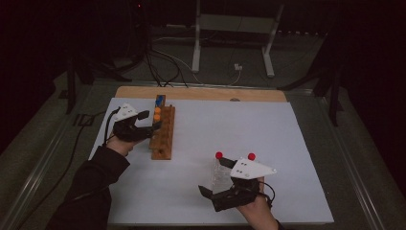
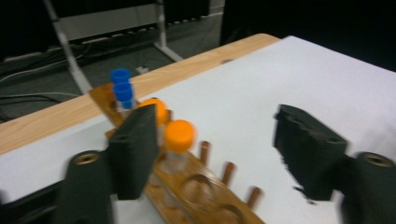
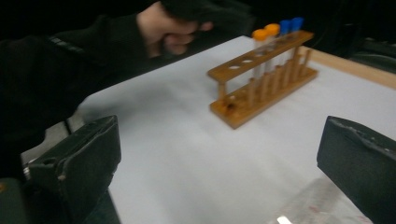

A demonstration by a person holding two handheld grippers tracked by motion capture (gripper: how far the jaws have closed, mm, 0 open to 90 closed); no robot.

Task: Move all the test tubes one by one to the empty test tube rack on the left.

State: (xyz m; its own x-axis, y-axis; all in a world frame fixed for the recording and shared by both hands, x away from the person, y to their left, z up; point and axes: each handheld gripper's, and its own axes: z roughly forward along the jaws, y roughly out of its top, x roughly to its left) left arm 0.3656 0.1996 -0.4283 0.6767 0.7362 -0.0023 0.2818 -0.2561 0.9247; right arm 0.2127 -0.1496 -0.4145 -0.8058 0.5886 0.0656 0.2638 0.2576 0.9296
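The left tongs, wide open and holding nothing, sit just beside the long wooden tube rack, much nearer than the open, empty right tongs.

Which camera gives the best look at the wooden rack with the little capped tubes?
The right gripper view: the wooden rack appears whole from the side, with its orange-capped tubes, blue-capped tubes and open holes. The left gripper view is closer but blurred, cropped and partly behind a jaw. The high view shows it small and dim from above.
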